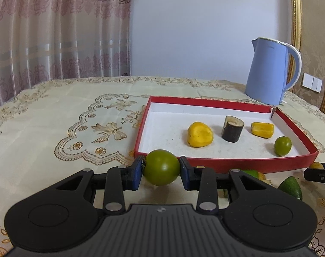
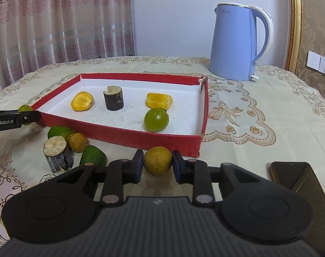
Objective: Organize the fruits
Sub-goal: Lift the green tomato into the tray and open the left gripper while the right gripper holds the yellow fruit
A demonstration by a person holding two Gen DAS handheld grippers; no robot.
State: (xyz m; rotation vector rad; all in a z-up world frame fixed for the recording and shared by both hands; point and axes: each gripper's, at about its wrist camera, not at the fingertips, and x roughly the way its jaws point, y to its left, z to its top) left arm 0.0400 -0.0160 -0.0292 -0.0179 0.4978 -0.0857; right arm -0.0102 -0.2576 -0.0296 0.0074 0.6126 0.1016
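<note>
While angled downward, left tongs grip green fruit, right tongs yellow fruit.

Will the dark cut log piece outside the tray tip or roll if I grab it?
The log piece stands on a flat cut end, so it probably won't roll. It looks stiff and rough-barked, likely easy to grip. Fruits crowd it, so nudging may scatter the orange fruit.

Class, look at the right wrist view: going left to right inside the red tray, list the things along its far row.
Yellow fruit piece → dark cane stub → second yellow piece. The green fruit lies nearer, so it is left out.
</note>
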